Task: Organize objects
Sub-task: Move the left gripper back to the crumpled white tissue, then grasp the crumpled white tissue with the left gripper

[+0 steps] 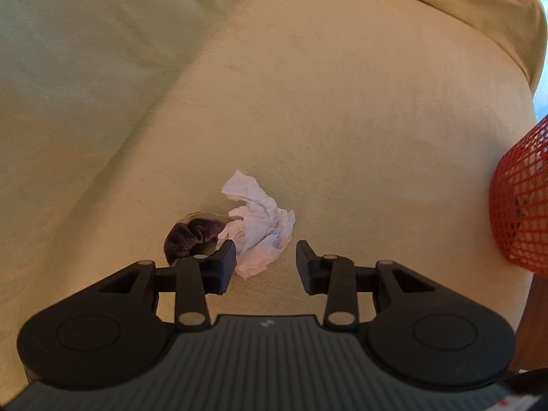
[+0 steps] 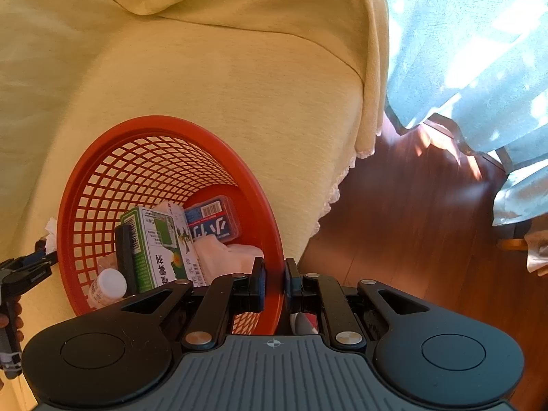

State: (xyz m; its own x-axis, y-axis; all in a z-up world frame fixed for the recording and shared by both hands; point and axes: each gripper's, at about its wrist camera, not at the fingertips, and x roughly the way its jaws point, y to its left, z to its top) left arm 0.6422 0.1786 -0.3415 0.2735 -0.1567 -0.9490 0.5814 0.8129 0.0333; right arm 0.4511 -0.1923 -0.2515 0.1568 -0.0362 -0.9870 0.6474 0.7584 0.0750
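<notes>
Yellow sofa cover (image 1: 308, 102): left gripper (image 1: 266, 260) gaping above the tissue (image 1: 260, 222) and scrunchie (image 1: 188, 238), both pending; right gripper (image 2: 274, 282) pinching the half-filled basket (image 2: 270, 233) lower-centre.

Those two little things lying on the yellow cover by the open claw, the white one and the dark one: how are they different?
The crumpled tissue is white, thin and irregular; the scrunchie is dark purple, plush and ring-shaped. The tissue lies in front of the left gripper, between its open jaws; the scrunchie sits off to one side, partly hidden behind one jaw. Both are soft, and both lie outside the red basket.
</notes>
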